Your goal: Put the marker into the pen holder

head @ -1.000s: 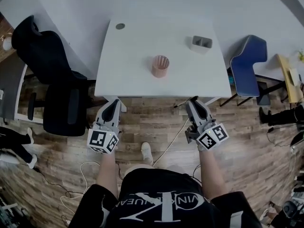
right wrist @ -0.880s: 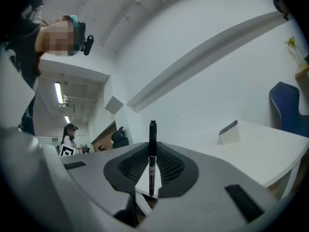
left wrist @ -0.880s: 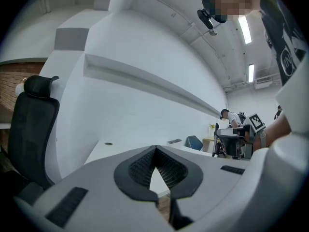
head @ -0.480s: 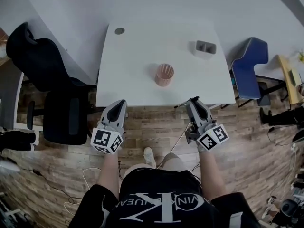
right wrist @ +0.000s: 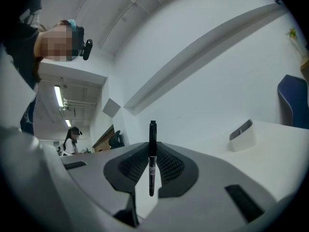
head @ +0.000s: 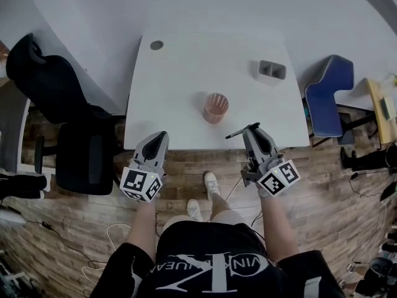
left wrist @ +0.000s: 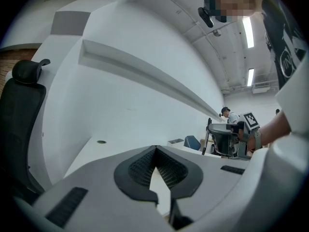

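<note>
Black marker (right wrist: 152,158) clamped in the right gripper (head: 251,129), apart from the pen holder (head: 215,107).
The marker lies crosswise between the pads, over the white table's (head: 180,79) near edge. The pink mesh holder stands at the gripper's 11 o'clock. At the holder's 7 o'clock, the left gripper (head: 160,135) has its tips together, empty.

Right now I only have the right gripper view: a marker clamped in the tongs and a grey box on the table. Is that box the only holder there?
Observer: No. The head view shows a pink mesh pen holder upright on the white table, ahead and left of the right tongs.
Operator: Anything sticking out of it?
Observer: Nothing shows above its rim from the head view.
Operator: And the other side?
Observer: The left tongs are together with nothing between them, by the table's near edge.
</note>
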Demonstrator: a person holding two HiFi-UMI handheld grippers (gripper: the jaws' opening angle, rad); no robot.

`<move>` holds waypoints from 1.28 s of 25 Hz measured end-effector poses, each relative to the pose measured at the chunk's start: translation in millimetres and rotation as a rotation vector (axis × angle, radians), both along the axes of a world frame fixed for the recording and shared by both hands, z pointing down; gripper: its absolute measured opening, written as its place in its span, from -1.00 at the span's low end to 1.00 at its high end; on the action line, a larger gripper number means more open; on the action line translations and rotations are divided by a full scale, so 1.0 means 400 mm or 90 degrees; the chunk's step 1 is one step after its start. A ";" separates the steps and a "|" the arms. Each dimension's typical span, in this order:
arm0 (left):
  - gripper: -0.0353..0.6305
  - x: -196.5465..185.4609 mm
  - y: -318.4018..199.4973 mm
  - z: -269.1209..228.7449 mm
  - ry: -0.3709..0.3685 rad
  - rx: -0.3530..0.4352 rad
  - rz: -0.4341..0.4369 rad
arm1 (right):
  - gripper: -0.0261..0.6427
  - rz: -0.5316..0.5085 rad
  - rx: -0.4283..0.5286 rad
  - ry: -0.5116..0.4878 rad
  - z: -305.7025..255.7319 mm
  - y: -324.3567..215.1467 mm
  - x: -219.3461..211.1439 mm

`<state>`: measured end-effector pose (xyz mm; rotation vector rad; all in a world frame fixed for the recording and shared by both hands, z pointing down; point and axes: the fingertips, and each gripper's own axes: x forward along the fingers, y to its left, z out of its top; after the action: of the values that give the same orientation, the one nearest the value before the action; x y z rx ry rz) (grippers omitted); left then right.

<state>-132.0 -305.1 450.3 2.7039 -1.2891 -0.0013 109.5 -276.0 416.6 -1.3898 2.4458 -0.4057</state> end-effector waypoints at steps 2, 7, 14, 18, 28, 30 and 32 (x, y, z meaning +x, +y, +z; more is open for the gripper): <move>-0.85 0.009 -0.026 0.000 0.003 0.001 -0.008 | -0.75 -0.009 0.001 -0.002 -0.004 -0.026 0.006; -0.85 0.038 -0.088 0.000 0.011 0.003 -0.017 | -0.75 -0.031 0.005 -0.005 -0.016 -0.096 0.014; -0.85 0.073 -0.142 0.017 0.005 -0.002 -0.015 | -0.75 -0.054 -0.001 -0.035 -0.010 -0.179 0.012; -0.85 0.079 -0.165 0.027 -0.001 -0.007 -0.021 | -0.75 -0.059 -0.008 -0.040 -0.001 -0.219 0.009; -0.85 0.096 -0.206 0.059 -0.008 -0.014 -0.030 | -0.75 -0.081 -0.033 0.074 0.081 -0.283 -0.065; -0.85 0.105 -0.206 0.065 -0.011 -0.014 -0.027 | -0.75 -0.083 -0.040 0.074 0.098 -0.292 -0.073; -0.85 0.113 -0.207 0.071 -0.018 -0.014 -0.025 | -0.75 -0.082 -0.047 0.076 0.114 -0.298 -0.077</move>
<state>-86.8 -388.0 478.6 2.6701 -1.3411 0.0474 78.6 -395.1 462.2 -1.3244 2.6523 -0.4582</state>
